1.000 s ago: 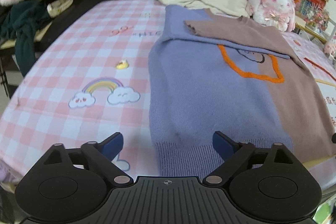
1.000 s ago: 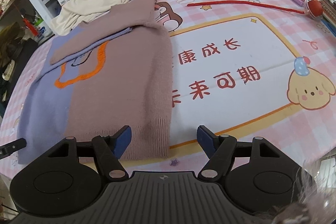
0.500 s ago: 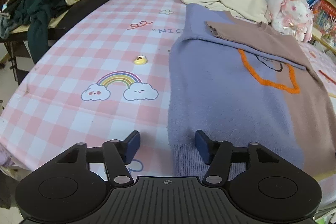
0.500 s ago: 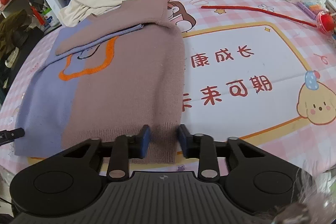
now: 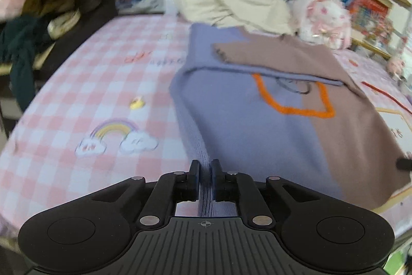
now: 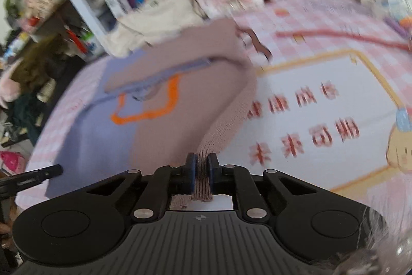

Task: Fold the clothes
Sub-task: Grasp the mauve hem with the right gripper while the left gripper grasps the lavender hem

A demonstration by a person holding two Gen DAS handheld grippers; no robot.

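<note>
A knitted sweater (image 5: 244, 125), half lilac and half mauve with an orange outline on the chest, lies on the pink checked tablecloth (image 5: 77, 94) with its sleeves folded across the top. My left gripper (image 5: 205, 166) is closing on the lilac corner of the hem, and the knit is pinched between its pads and pulled up into a ridge. In the right wrist view the sweater (image 6: 164, 125) is gripped at the mauve hem corner, where my right gripper (image 6: 201, 161) is also closing with the ribbed edge squeezed between its pads.
A cream garment (image 5: 237, 7) and a pink plush rabbit (image 5: 322, 17) lie beyond the sweater, below shelves of books. Dark clothes (image 5: 20, 43) are piled at the far left. A small yellow item (image 5: 137, 102) sits on the cloth, and a red cord (image 6: 334, 36) lies at the right.
Both grippers stood open over the sweater's hem corners and have closed onto them. The hem corners now rise into ridges, and both views have blurred with movement.
</note>
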